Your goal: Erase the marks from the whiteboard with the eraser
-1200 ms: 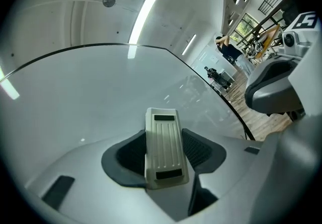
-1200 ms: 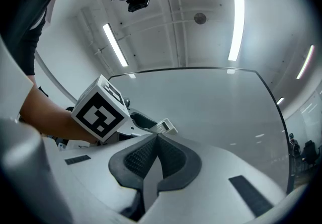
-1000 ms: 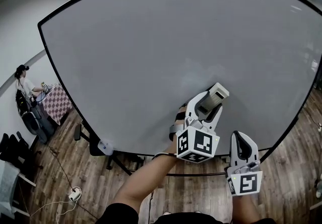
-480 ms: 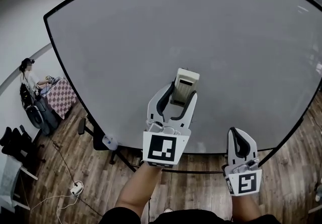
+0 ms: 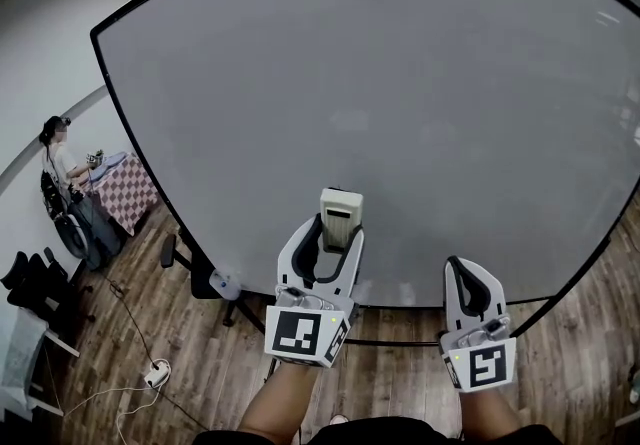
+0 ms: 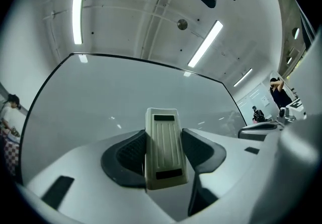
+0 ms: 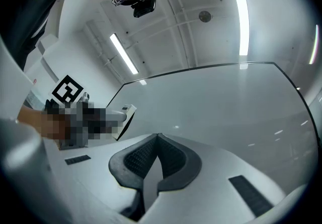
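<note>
No legible lettering, brand or number found. Only signs are coded patterns: a black-and-white square marker (image 5: 298,331) on the white cube at the rear of the left claw (image 5: 337,233), and a second square marker (image 5: 485,366) behind the right claw (image 5: 465,268). The beige ribbed plastic eraser (image 6: 163,147) between the left claw's jaws bears two black rectangles, unlettered.

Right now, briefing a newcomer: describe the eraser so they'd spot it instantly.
Find the big whiteboard. Near its lower edge, the left hand-held gripper clamps the eraser. It's the only pale ribbed block; the right hand-held gripper is shut, empty.
</note>
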Action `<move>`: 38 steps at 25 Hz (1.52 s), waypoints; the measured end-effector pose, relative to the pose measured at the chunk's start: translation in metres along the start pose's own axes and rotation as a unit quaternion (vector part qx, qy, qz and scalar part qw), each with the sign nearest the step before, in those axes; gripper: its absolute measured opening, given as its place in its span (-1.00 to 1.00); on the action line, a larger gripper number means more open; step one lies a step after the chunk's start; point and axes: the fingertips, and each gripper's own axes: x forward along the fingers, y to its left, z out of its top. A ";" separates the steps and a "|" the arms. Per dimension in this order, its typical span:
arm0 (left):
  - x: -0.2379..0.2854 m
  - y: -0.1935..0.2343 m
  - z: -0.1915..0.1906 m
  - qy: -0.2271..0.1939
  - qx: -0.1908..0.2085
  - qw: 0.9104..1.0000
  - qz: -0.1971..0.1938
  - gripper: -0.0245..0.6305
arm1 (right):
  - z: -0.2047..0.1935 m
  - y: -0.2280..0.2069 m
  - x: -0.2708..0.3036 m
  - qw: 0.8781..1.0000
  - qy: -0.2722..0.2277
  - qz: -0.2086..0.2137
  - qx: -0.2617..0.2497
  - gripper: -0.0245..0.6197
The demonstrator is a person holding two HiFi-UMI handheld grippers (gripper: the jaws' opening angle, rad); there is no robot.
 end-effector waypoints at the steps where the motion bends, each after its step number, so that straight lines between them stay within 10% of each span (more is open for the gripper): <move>1: -0.005 -0.001 -0.005 0.000 -0.006 1.000 0.003 -0.19 | -0.001 0.001 0.000 1.000 0.001 0.000 0.001 -0.87; 38: -0.091 0.005 -0.122 0.120 -0.080 0.989 0.018 -0.19 | -0.067 0.023 -0.011 0.995 0.090 0.026 0.024 -0.87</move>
